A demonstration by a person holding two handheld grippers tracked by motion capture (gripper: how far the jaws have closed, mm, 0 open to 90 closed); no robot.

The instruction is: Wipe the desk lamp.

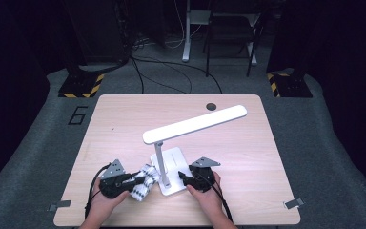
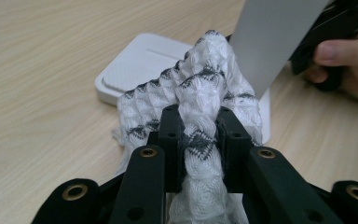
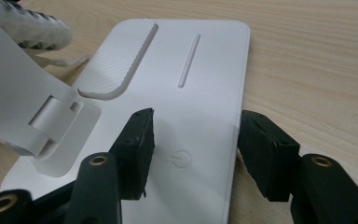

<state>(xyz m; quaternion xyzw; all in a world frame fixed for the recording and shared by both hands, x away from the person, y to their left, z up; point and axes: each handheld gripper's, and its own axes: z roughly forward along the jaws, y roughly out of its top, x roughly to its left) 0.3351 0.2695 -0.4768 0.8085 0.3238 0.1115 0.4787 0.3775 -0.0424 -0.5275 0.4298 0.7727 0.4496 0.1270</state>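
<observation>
Lab-type test room: light wooden table [image 1: 124, 114] on grey carpet, black-and-yellow hazard-striped stand bases [image 1: 81, 87], loose black floor cables [image 1: 171, 71], dark equipment racks [image 1: 95, 28] behind.

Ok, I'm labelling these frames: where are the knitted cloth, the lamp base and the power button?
knitted cloth [image 2: 200, 93], left gripper view, on its bunched top fold.
lamp base [image 3: 214, 70], right gripper view, on its flat white top.
power button [image 3: 181, 158], right gripper view, on the printed symbol.
</observation>
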